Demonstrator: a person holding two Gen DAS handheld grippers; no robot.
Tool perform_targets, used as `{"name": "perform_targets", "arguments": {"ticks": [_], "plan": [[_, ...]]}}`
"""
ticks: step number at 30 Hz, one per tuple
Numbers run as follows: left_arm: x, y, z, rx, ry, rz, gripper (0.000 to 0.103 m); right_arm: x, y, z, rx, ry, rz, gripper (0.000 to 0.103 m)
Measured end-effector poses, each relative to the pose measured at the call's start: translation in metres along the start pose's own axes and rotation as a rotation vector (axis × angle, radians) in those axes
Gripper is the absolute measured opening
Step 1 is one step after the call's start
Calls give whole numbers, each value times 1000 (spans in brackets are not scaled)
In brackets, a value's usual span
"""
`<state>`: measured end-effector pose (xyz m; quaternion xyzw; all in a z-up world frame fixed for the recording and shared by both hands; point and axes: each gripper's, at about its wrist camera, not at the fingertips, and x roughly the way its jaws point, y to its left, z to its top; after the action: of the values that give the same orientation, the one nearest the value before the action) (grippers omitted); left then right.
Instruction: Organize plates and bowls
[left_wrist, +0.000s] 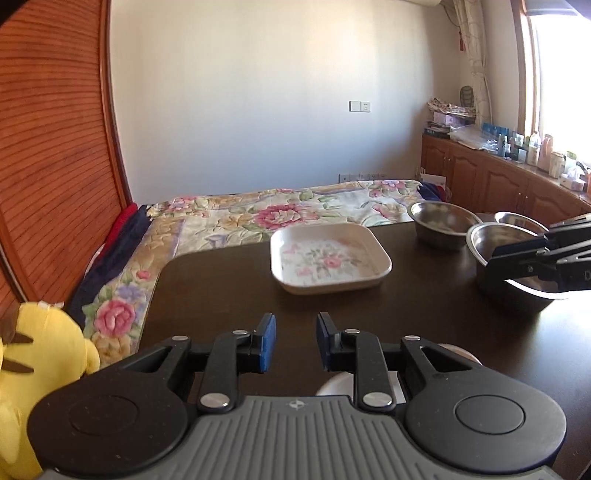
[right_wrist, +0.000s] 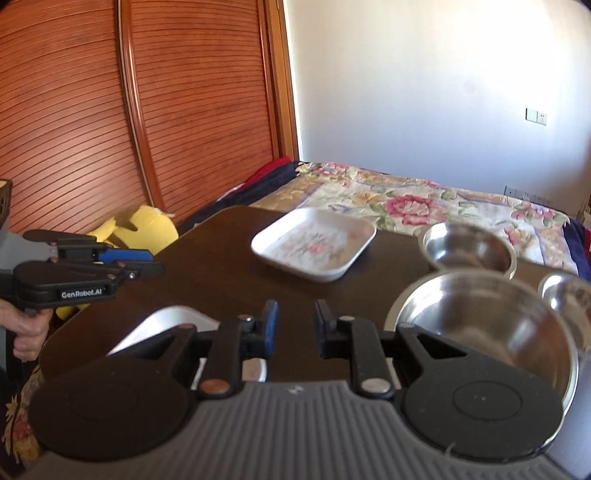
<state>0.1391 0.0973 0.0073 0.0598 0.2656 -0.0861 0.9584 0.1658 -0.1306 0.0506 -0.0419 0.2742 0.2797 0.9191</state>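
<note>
1. Lying ahead of both jaws on the table (left_wrist: 221, 288): one square floral plate (left_wrist: 330, 258), apart from three steel bowls (right_wrist: 480, 325).
2. Left gripper (left_wrist: 295, 341) and right gripper (right_wrist: 294, 325): jaws slightly parted, empty.
3. Risk: the nearest bowl, just right of the right jaws, could be knocked; a second white dish (right_wrist: 162, 326) lies partly hidden below.

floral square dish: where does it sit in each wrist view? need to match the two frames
Left wrist view: the floral square dish sits right of centre on the dark table, beyond the left tongs, with the steel bowls to its right.
Right wrist view: the dish is at centre, beyond the right tongs, with the bowls to its right.
Shared landmark: the flowered bedspread directly behind the table.
</note>
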Motion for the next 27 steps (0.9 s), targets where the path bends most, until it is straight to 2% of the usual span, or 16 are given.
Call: {"name": "perform_targets", "arguments": {"ticks": [2, 11, 13, 15, 20, 22, 27], "plan": [[7, 1, 7, 20, 1, -1, 28, 5, -4, 8, -10, -1, -3, 30], [45, 10, 38, 19, 24, -58, 31, 44, -21, 33, -16, 69, -4, 30], [54, 12, 43, 14, 28, -71, 35, 53, -26, 38, -9, 87, -2, 30], [63, 14, 48, 13, 32, -77, 44, 62, -32, 42, 5, 102, -1, 31], [85, 17, 55, -3, 40, -106, 58, 84, -47, 51, 46, 134, -2, 43], [94, 20, 57, -12, 48, -110, 58, 93, -51, 54, 53, 150, -6, 52], [118, 23, 57, -6, 77, -105, 58, 114, -61, 60, 58, 192, -5, 53]]}}
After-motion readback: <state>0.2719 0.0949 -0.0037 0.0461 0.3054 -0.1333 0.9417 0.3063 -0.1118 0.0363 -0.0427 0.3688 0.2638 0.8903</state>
